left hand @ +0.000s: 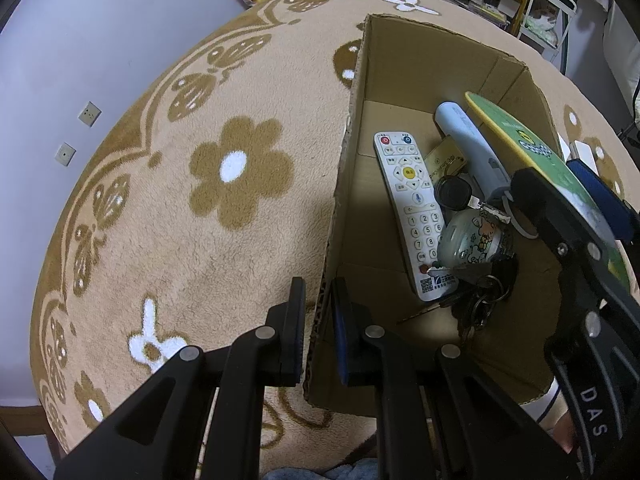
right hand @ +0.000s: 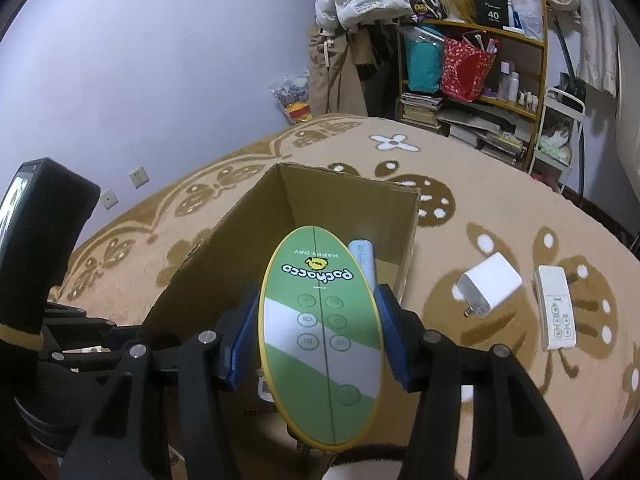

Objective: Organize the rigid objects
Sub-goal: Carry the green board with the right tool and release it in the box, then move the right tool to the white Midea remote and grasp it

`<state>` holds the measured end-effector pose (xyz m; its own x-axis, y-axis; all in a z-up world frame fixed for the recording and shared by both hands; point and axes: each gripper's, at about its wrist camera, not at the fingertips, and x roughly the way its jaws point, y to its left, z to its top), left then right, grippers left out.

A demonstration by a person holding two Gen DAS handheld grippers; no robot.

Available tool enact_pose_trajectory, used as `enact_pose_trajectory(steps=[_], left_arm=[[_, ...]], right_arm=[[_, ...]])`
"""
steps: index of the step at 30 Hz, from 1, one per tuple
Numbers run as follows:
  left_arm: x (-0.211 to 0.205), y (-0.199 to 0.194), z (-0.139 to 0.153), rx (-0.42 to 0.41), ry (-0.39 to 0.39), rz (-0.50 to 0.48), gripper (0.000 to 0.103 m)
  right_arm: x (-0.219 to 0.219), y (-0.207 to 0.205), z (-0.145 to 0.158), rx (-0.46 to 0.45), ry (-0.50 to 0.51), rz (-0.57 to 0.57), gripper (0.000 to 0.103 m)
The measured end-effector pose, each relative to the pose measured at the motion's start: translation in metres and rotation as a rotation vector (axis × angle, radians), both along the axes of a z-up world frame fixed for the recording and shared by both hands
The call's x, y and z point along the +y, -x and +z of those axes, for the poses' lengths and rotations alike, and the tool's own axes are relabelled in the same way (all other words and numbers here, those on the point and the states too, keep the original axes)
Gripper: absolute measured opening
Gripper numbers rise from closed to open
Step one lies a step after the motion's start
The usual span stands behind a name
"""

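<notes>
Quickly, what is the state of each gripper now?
Left gripper: jaws closed on the near wall of the cardboard box.
Right gripper: jaws closed on the green oval device, held over the box.

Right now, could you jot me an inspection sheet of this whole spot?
Surface: beige flower-patterned blanket.
Job's things: cardboard box holding white remote, keys, pale tube; green oval remote held above the box.
Clutter: white charger and small white remote on the blanket beside the box.
Grippers: left gripper shut on the box wall; right gripper shut on the green oval remote.
Cables: nothing seen.
Surroundings: shelf of books and bags.
</notes>
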<state>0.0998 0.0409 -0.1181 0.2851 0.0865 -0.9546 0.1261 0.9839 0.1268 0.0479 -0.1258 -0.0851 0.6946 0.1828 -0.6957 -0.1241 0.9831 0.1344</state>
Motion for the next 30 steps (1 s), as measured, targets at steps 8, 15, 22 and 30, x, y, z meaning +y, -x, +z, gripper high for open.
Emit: enact_pose_trajectory(steps=[8, 15, 22, 30], left_arm=[[-0.001, 0.000, 0.000, -0.002, -0.008, -0.005, 0.013], [-0.002, 0.001, 0.000, -0.002, -0.010, -0.005, 0.013], [0.000, 0.000, 0.001, 0.001, -0.005, 0.000, 0.013], [0.000, 0.000, 0.000, 0.003, -0.009, -0.004, 0.013]], right_arm=[[-0.009, 0.006, 0.025, -0.107, 0.029, -0.044, 0.095], [-0.053, 0.003, 0.035, -0.129, -0.020, -0.175, 0.102], [-0.101, -0.006, 0.022, -0.083, -0.026, -0.270, 0.102], [-0.151, -0.013, -0.006, -0.035, 0.050, -0.398, 0.102]])
